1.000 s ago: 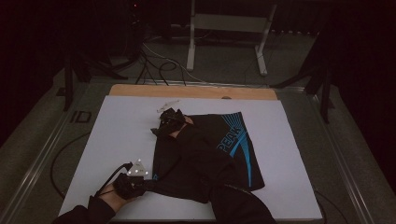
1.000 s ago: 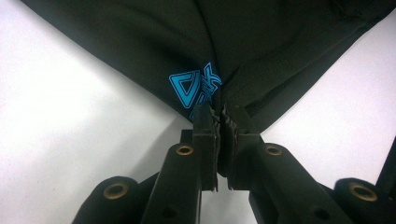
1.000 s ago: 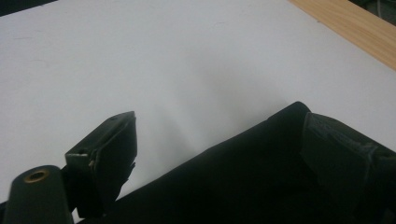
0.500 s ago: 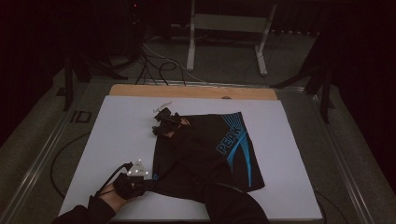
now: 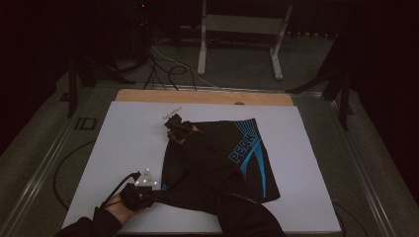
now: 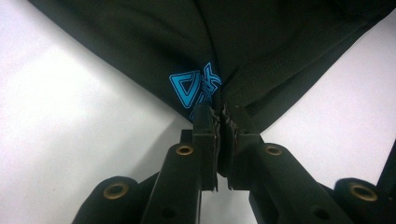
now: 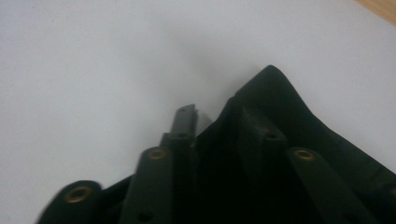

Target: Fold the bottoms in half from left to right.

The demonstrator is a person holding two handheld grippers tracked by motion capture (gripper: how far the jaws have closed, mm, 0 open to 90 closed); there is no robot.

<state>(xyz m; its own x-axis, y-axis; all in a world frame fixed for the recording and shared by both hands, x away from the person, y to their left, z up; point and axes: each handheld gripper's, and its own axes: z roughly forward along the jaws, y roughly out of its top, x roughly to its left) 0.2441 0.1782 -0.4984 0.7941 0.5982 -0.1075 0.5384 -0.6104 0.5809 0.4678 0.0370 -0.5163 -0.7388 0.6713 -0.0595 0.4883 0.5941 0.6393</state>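
Observation:
Black shorts (image 5: 222, 163) with a blue "PEAK" print lie flat on the white table (image 5: 128, 133). My left gripper (image 5: 157, 191) is at their near left corner, and in the left gripper view it (image 6: 220, 112) is shut on the cloth (image 6: 140, 46) beside a blue logo. My right gripper (image 5: 174, 129) is at the far left corner, its dark sleeve stretched across the shorts. Its jaws (image 7: 219, 116) have just been closing. The corner of the shorts (image 7: 299, 121) lies between them and drapes over the right jaw. The left jaw's tip is bare, with a gap still between the jaws.
A wooden strip (image 5: 202, 97) borders the table's far edge. Cables (image 5: 163, 74) and a white metal stand (image 5: 237, 29) are on the floor beyond it. A cable (image 5: 74, 163) trails off the table's left side. The table's right side has white surface around the shorts.
The right gripper has edged slightly left at the shorts' far left corner and its jaws have narrowed around the cloth. The left hand has kept still.

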